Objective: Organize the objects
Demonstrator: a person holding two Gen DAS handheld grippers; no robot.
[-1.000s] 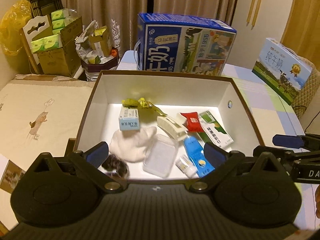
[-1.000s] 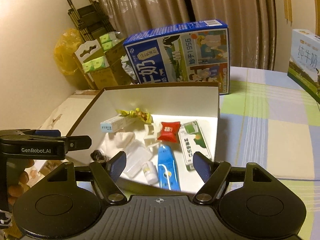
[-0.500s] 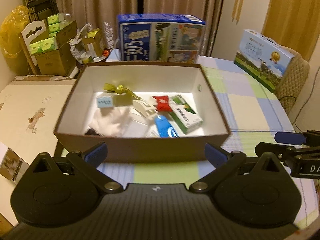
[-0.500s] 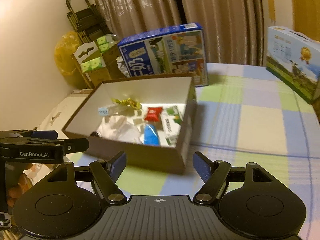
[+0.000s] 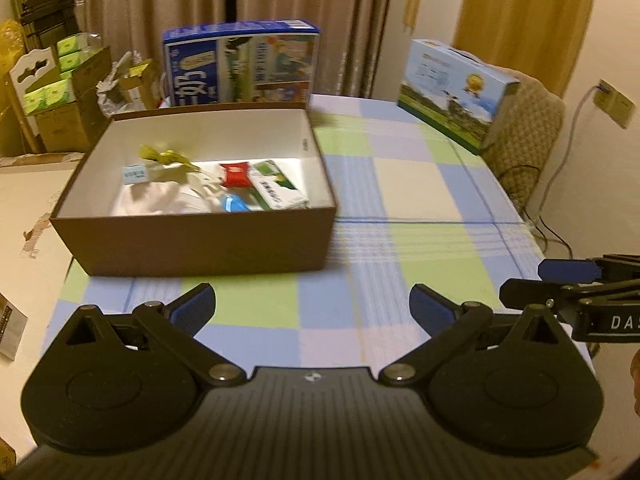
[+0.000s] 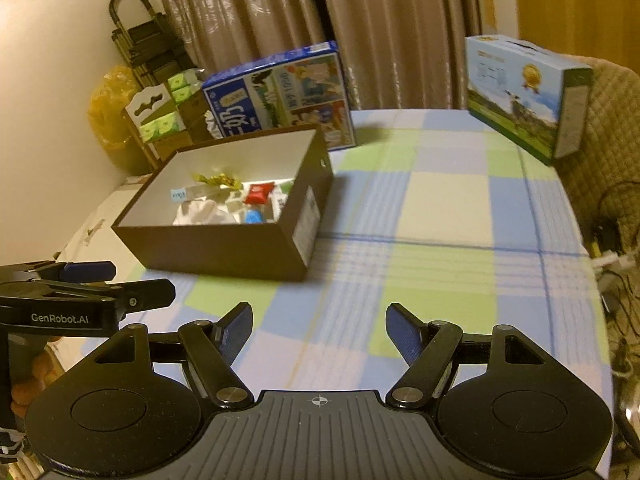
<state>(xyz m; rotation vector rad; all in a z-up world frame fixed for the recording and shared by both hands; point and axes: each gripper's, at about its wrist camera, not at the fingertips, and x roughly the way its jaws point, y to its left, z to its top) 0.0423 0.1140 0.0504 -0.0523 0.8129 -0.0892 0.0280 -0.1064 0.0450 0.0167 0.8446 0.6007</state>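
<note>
both grippers are hovering over the checked bench (image 5: 420, 184), well back from the box (image 5: 200, 240). left gripper (image 5: 312, 308) is showing its jaws spread wide with nothing between them; right gripper (image 6: 319, 330) is the same, jaws wide apart and holding nothing. the brown box is sitting open on the bench's left part, and it is holding small items: a red packet (image 5: 236, 174), a green-white carton (image 5: 278, 190) against the right wall, a blue tube (image 5: 234, 203), a white cloth (image 5: 156, 198), a small pale blue box (image 5: 135, 174) and a yellow wrapper (image 5: 162, 155) near the back wall. a blue milk carton (image 5: 240, 66) is standing just behind the box, and a second carton (image 5: 456, 90) is standing at the bench's far right edge. in the right wrist view the left gripper is poking in at the left edge, fingers of a hand (image 6: 30, 372) under it.
</note>
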